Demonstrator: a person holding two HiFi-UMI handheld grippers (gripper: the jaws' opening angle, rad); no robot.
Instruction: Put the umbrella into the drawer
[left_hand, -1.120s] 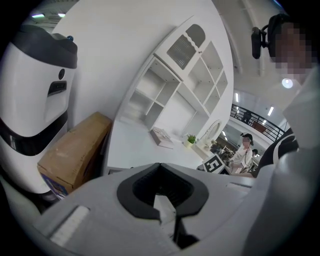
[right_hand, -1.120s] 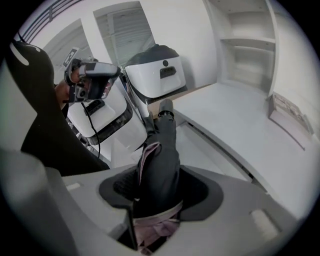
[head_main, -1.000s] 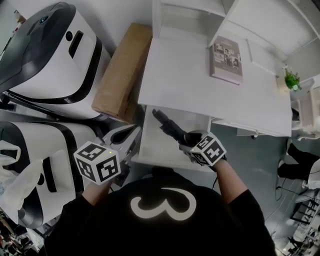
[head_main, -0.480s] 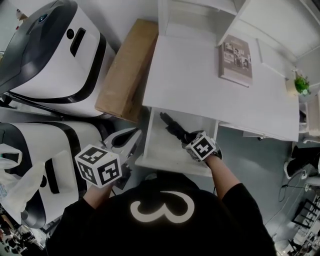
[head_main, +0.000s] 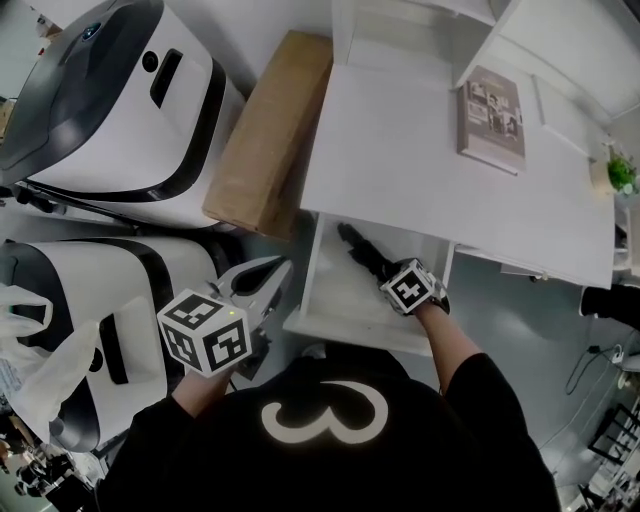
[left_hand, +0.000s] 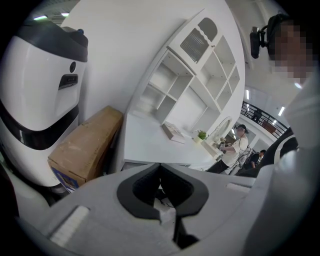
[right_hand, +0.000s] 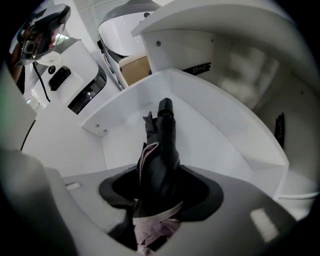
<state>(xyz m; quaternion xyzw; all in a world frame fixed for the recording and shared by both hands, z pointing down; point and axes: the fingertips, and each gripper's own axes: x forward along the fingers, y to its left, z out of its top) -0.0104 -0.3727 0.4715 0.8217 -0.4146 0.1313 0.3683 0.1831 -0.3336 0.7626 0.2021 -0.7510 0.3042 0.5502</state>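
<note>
Firmly gripped folded black umbrella (right_hand: 161, 145) in right claw (right_hand: 160, 182), tip pointing down into open white drawer (head_main: 335, 300) beneath the table (head_main: 400, 150); held left claw (left_hand: 160, 167) closed, empty, left of drawer.

White desk (head_main: 400, 150) — a book (head_main: 492, 118) and a small potted plant (head_main: 620, 172) on top, its drawer (head_main: 335, 288) open below.

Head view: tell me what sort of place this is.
Probably an office or lab workspace: a white desk with an open drawer, two big white-and-black machines beside it, and a cardboard box between them.
</note>
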